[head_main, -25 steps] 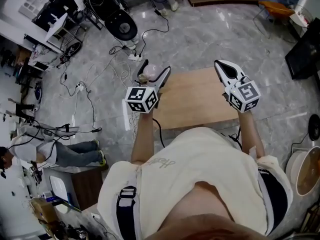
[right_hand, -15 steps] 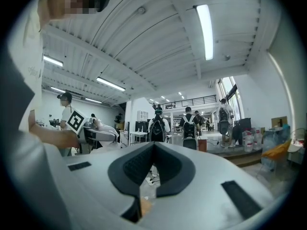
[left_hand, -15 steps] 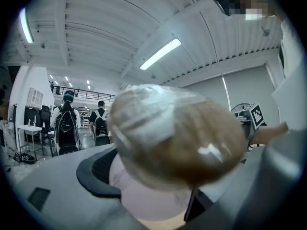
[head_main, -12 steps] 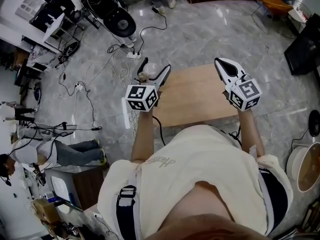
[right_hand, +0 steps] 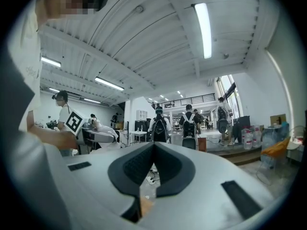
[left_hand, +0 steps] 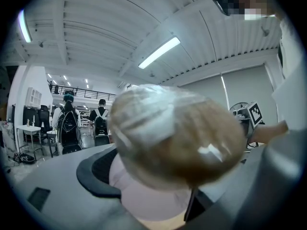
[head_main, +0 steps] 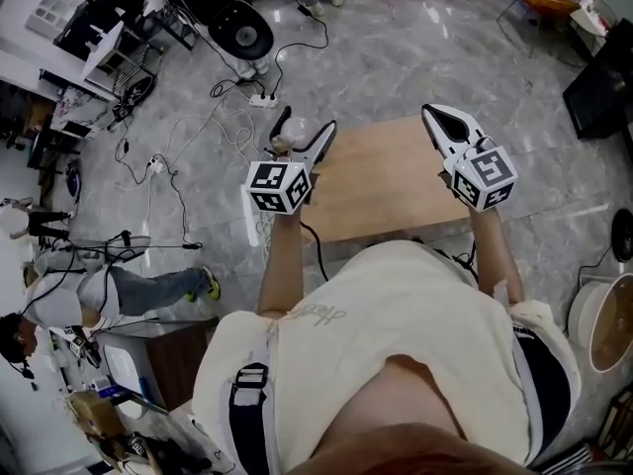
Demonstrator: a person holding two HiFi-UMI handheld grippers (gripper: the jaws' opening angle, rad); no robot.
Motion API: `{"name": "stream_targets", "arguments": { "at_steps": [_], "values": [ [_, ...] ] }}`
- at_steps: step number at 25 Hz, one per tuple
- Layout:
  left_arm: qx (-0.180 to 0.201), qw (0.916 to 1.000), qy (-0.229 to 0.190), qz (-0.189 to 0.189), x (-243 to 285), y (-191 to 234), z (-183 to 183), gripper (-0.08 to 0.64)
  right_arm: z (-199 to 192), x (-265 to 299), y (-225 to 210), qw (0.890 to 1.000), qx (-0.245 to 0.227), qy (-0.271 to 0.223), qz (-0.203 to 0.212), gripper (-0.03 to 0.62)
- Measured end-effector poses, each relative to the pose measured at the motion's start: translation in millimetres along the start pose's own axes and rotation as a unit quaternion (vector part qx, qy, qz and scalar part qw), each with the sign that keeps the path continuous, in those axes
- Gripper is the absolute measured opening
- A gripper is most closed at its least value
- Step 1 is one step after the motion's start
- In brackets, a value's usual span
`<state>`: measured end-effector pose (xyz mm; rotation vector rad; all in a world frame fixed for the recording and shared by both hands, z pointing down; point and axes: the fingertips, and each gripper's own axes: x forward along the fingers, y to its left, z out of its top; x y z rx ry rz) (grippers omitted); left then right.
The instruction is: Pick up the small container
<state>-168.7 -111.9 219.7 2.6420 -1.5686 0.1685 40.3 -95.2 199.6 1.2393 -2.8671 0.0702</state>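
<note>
The small container is a round tub with a pink base, a clear lid and brownish contents. My left gripper is shut on it and holds it in the air beside the left edge of the wooden table. In the left gripper view the small container fills the middle, tilted, with a black pad against its left side. My right gripper hangs over the table's right part, its jaws together and nothing held. The right gripper view shows that gripper with its pads touching at the tips.
White cables and a power strip lie on the marble floor beyond the table's left side. A black fan stands farther back. A person is at the left. A dark panel and a white tub are at the right.
Both grippers sit slightly higher in the head view and the scene has drifted a little. The left gripper keeps its hold on the container; the right stays shut.
</note>
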Motion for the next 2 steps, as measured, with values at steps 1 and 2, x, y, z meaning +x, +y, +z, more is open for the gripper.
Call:
{"name": "stream_targets", "arguments": {
  "at_steps": [1,2],
  "values": [
    [-0.001,1.0000,0.000,0.000,-2.6,1.4,-1.7,0.420,-0.4,0.3,3.1,1.000,-0.001,0.000,-0.001,-0.002],
    [-0.001,1.0000,-0.001,0.000,-5.3,2.8,-3.4,0.420,-0.6,0.6,6.2,1.000,-0.003,-0.001,-0.001,-0.002]
  ]
}}
